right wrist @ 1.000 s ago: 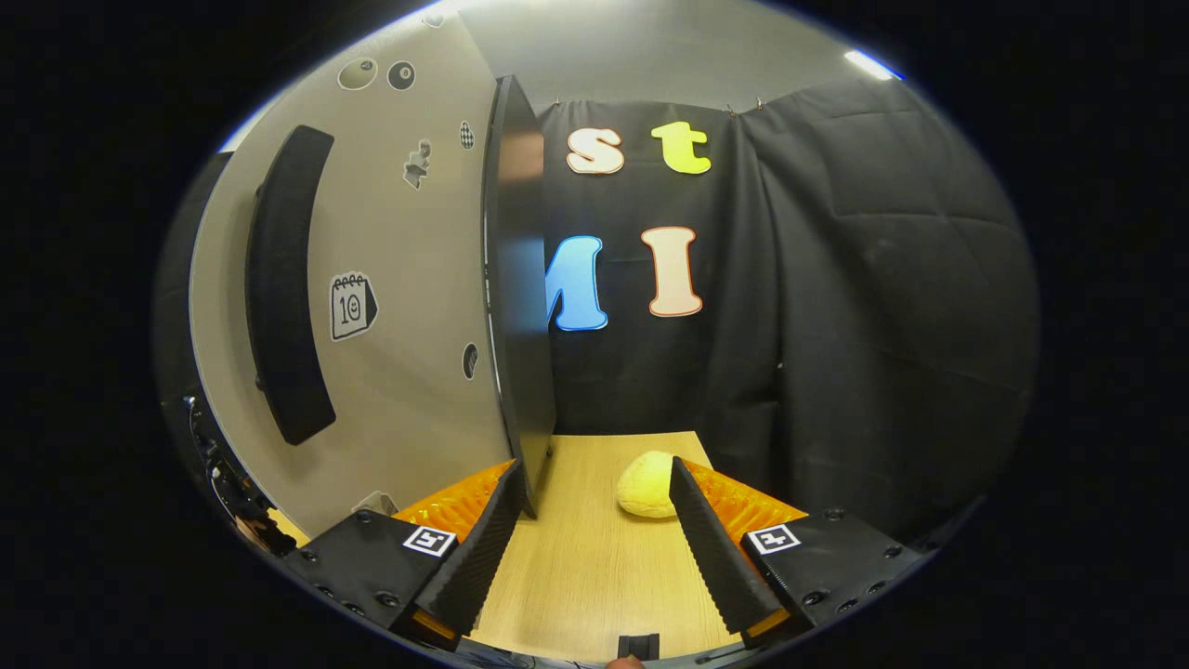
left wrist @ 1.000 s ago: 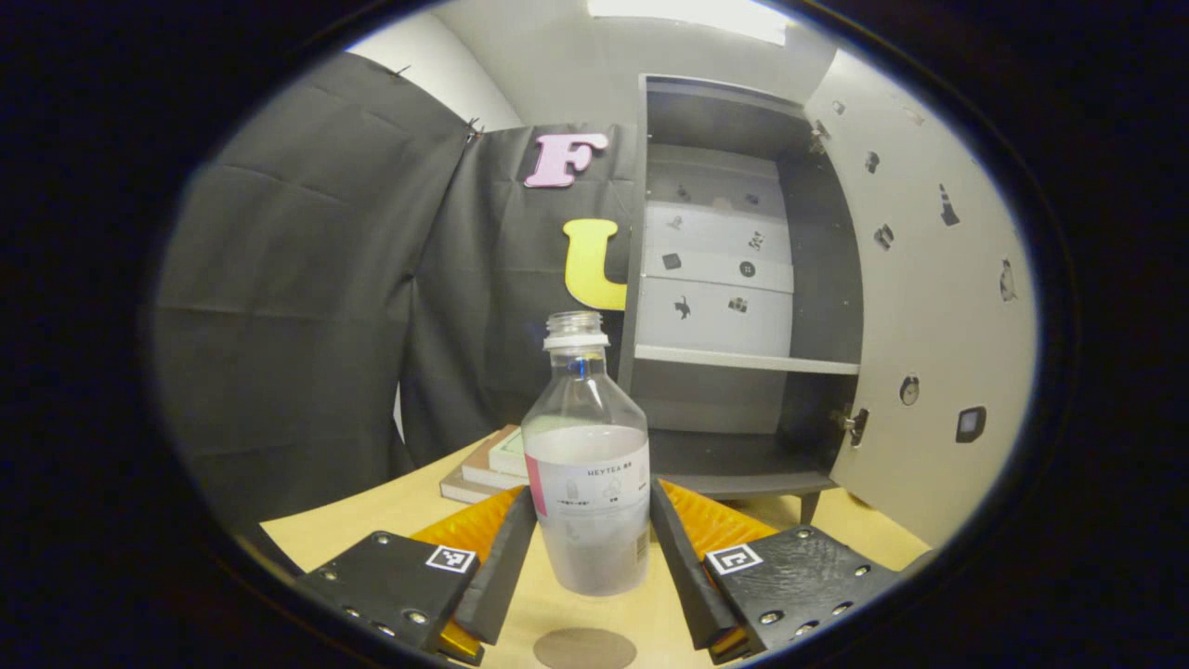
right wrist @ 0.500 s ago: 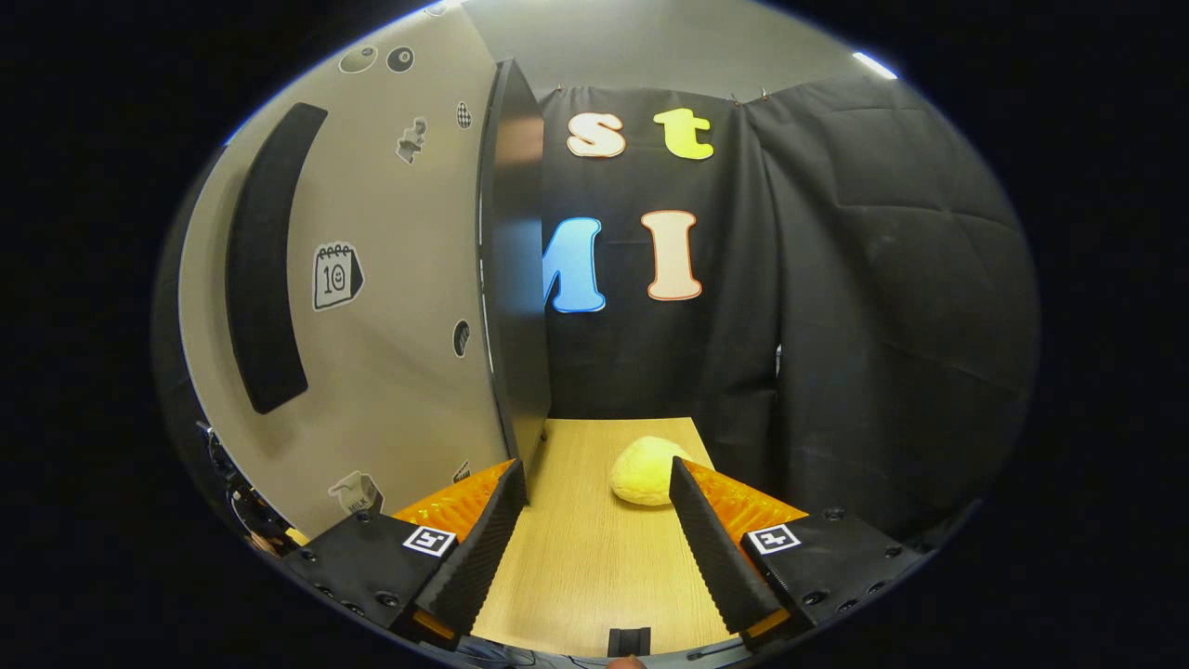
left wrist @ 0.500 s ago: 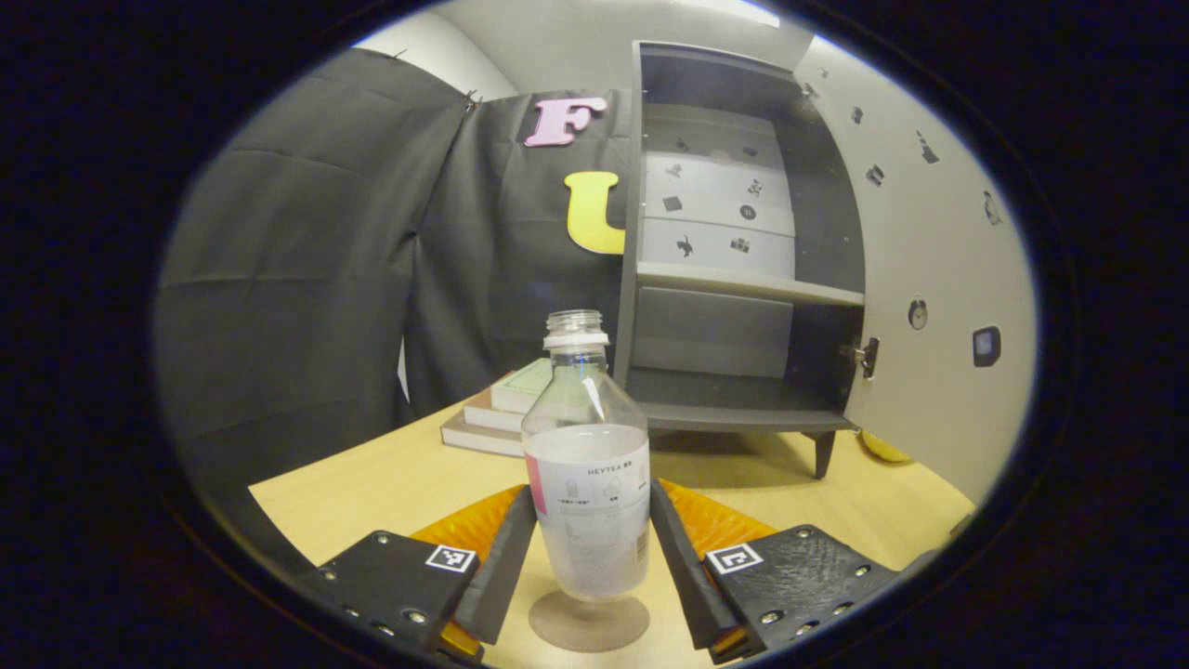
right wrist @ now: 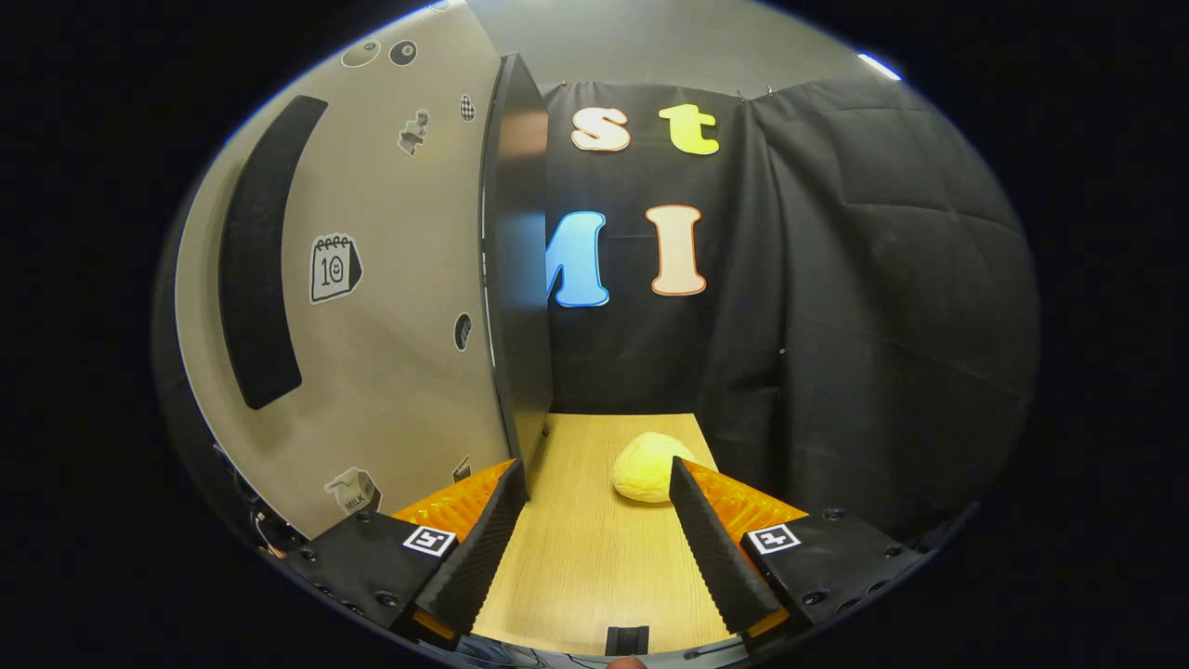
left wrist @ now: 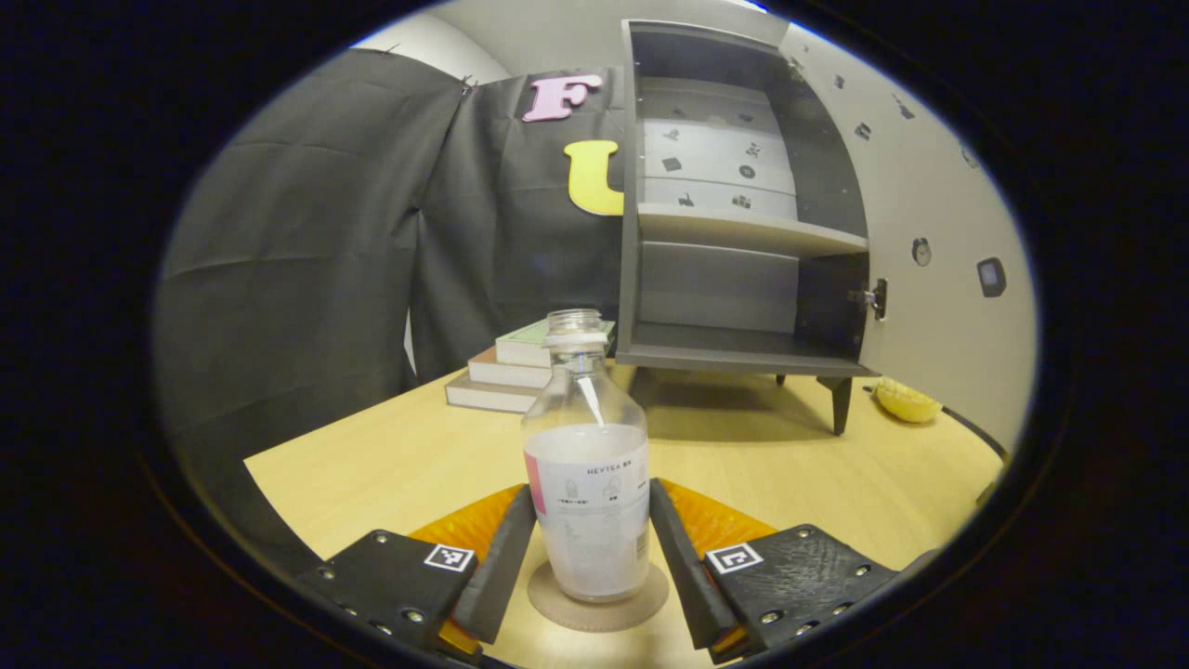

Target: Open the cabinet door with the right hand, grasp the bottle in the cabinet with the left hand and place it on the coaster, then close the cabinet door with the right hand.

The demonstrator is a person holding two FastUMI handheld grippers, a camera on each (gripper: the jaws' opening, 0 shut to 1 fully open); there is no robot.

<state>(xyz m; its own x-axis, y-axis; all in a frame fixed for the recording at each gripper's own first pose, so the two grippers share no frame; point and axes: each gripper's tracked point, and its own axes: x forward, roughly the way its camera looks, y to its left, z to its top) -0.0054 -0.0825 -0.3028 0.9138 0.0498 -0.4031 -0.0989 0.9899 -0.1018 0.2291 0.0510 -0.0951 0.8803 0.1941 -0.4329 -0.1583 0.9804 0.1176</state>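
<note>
A clear, capless bottle (left wrist: 585, 437) with a white label stands upright with its base on the round brown coaster (left wrist: 652, 599) on the wooden table. My left gripper (left wrist: 592, 492) is shut on the bottle's lower body, one finger on each side. Behind it the dark cabinet (left wrist: 734, 353) stands with its shelves bare and its pale door (left wrist: 938, 307) swung wide to the right. In the right gripper view, my right gripper (right wrist: 595, 465) is open and holds nothing. Its left finger sits close to the bottom edge of the open door (right wrist: 390, 279), which carries a long dark handle (right wrist: 265, 251).
A stack of books (left wrist: 506, 372) lies left of the cabinet. A yellow rounded object (right wrist: 646, 465) rests on the table (right wrist: 585, 557) just beyond my right gripper and shows near the cabinet's leg (left wrist: 906, 401) in the left gripper view. Black cloth walls surround the table.
My left gripper lowered the bottle from above the table down onto the coaster. The right gripper stayed open beside the door's edge, shifting only slightly.
</note>
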